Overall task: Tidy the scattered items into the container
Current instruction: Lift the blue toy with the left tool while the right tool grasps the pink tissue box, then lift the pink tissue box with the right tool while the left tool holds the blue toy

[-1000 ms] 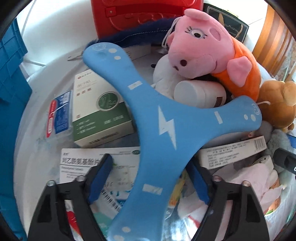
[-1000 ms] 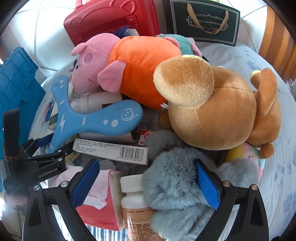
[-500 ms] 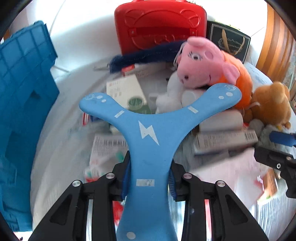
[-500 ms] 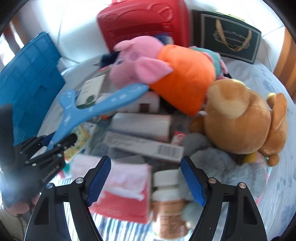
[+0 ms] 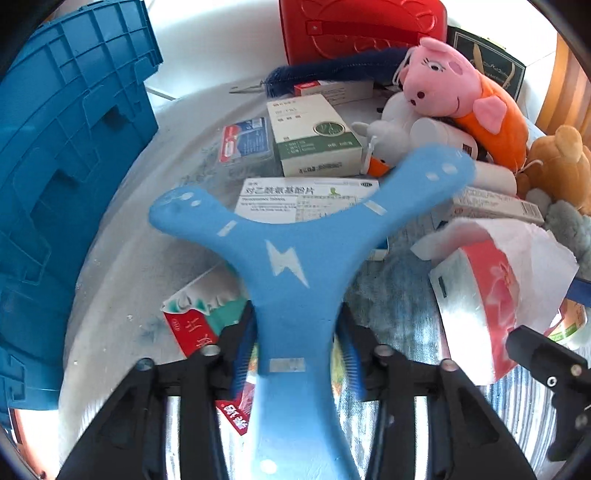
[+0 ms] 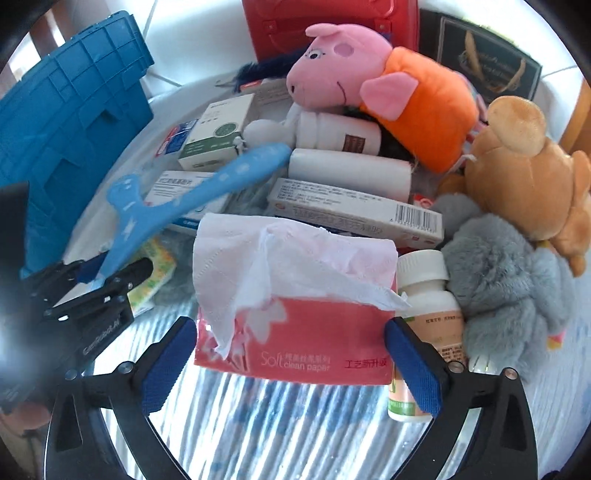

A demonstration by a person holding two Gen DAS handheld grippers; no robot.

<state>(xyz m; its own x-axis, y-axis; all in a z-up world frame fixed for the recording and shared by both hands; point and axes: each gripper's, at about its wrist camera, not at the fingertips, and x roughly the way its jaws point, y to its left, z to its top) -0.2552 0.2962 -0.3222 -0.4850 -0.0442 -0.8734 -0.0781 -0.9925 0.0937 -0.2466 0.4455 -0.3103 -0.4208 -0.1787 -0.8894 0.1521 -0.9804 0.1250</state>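
Left gripper (image 5: 297,350): clamped on one arm of the blue boomerang (image 5: 295,254), which is lifted above the clutter, its other two arms spread over the medicine boxes (image 5: 314,136)
Right gripper (image 6: 291,362): jaws wide apart, one blue pad on each side of the pink tissue pack (image 6: 295,332); whether the pads touch it I cannot tell
Tissue pack: lying on the striped cloth, white tissue spilling out of its top
Crate (image 5: 55,166): blue, at the left edge, well apart from the boomerang
Pile: pink pig (image 6: 369,85) on top at the back, brown bear (image 6: 524,173) to the right, grey plush (image 6: 506,273) below it, a white-capped bottle (image 6: 424,314) just beside the tissue pack
Behind: red case (image 5: 362,29) against the wall
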